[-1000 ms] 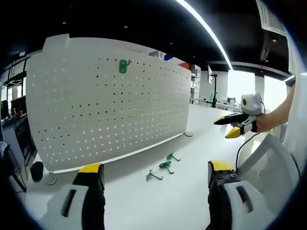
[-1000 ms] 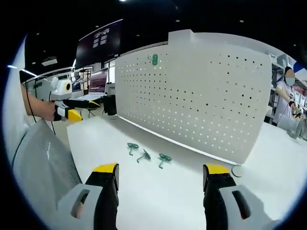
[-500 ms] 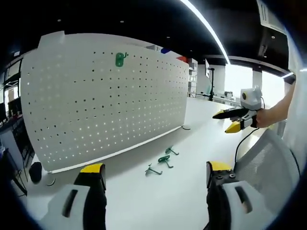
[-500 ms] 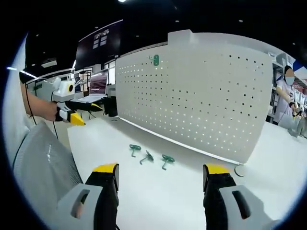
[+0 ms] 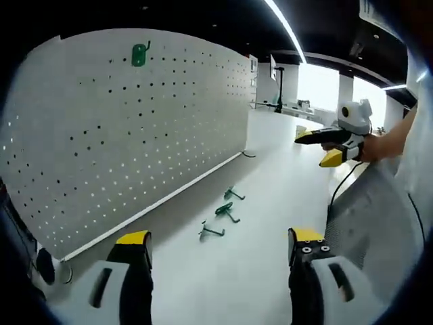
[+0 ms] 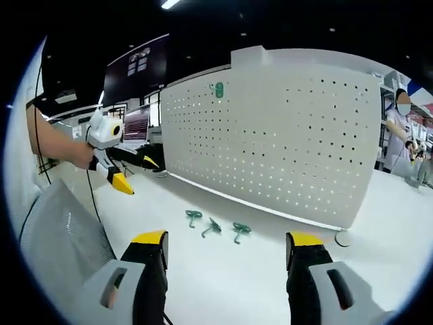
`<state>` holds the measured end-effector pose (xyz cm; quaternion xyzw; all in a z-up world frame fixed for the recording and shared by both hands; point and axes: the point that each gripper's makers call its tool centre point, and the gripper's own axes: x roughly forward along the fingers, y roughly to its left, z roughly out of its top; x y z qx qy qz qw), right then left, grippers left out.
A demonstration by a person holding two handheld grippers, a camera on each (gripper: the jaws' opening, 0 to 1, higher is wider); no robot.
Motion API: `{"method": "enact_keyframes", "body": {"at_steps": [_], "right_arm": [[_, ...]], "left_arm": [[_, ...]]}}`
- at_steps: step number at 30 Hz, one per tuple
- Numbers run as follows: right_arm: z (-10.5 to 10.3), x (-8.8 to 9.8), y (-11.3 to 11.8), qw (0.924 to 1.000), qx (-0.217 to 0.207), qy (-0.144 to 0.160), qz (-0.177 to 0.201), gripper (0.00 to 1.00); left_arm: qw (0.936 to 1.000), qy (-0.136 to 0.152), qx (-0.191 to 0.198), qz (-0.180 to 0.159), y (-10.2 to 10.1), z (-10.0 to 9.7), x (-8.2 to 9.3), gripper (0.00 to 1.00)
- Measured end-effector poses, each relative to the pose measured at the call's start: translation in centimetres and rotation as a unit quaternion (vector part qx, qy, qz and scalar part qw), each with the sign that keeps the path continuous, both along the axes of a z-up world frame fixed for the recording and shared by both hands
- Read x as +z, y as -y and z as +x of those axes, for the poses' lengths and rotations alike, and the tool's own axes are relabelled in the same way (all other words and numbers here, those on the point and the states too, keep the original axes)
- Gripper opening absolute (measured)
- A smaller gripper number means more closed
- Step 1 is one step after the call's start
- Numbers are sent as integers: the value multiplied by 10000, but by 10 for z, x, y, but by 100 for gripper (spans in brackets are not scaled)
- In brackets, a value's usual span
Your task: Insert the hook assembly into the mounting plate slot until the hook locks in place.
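In the left gripper view, the left gripper rises from the bottom edge with its 2 yellow-tipped jaws spread wide and nothing between them. Beyond the jaws, 3 green hooks lie loose on the white table, in a short row near the foot of the pegboard and apart from each other. The white pegboard, the mounting plate, stands upright on the table along the left side. 1 green hook already hangs high on it. To the right, the right gripper is held up over the table in a person's hand, its jaws parted and empty.

In the right gripper view, the right gripper shows its 2 jaws wide apart, holding nothing. Past them the 3 green hooks lie on the table, in front of the pegboard. The mounted hook sits near the board's top left. At the left, the left gripper hovers above the table in a hand, jaws apart and empty. A person stands far off at the right edge, behind the board.
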<state>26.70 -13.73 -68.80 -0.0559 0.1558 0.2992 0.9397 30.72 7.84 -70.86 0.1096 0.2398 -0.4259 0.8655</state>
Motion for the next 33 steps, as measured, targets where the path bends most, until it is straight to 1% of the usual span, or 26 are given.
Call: {"method": "enact_keyframes", "body": {"at_steps": [2,5,14,20,26,33], "right_arm": [[0,2,0,10000,-1,28,18,69],[1,4,-1,10000,-1,57,10,69],[2,7,-2,9999,9,138,-12,69],[2,4,-1,10000,-5,87,-34,69],[2,0,-2,10000,3,31,-91,69],[1,-3,-2,9999,0,38,-145,68]], "left_arm": [[9999,-87,-59,65,3,3,-4,83],[9995,-136,-179,213,5,6,-9,82],[9973,-333,-440,487,10,13,-21,81],[9948,-476,-590,687,12,17,-30,81],[9926,-567,-686,829,11,24,-38,81],[9891,-652,-854,1008,10,30,-49,81]]}}
